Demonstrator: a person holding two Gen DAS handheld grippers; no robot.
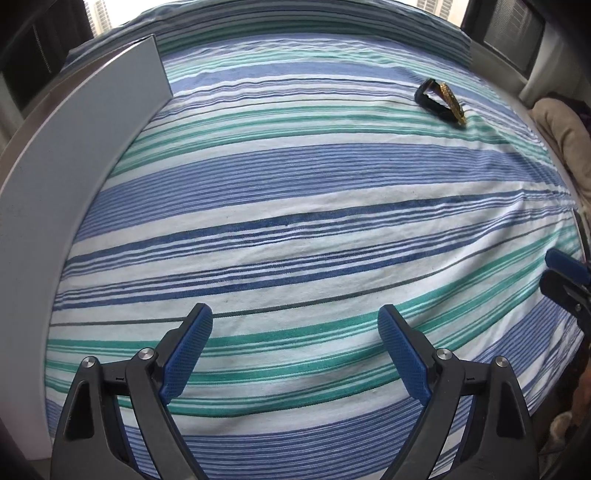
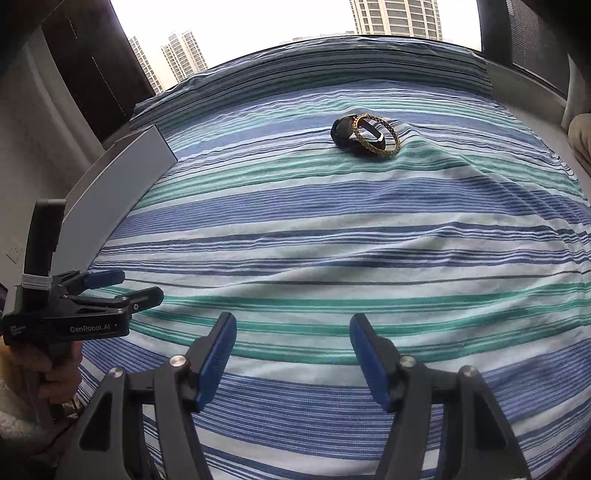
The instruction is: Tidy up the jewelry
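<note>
A gold chain-pattern bangle [image 2: 384, 142] leans on a black bracelet [image 2: 341, 133] on the striped bedspread [image 2: 332, 236], far ahead of my right gripper [image 2: 293, 325], which is open and empty. In the left wrist view the gold bangle [image 1: 453, 100] and black bracelet [image 1: 430, 99] lie at the far right. My left gripper [image 1: 295, 317] is open and empty, low over the bedspread [image 1: 295, 184]. The left gripper also shows in the right wrist view [image 2: 122, 286] at the left, and the right gripper's tips show in the left wrist view [image 1: 554, 267] at the right edge.
A grey flat panel [image 1: 96, 122] stands along the bed's left edge, also in the right wrist view [image 2: 122, 177]. A window with tall buildings [image 2: 395, 18] lies beyond the bed. A beige cushion [image 1: 569, 125] sits off the right side.
</note>
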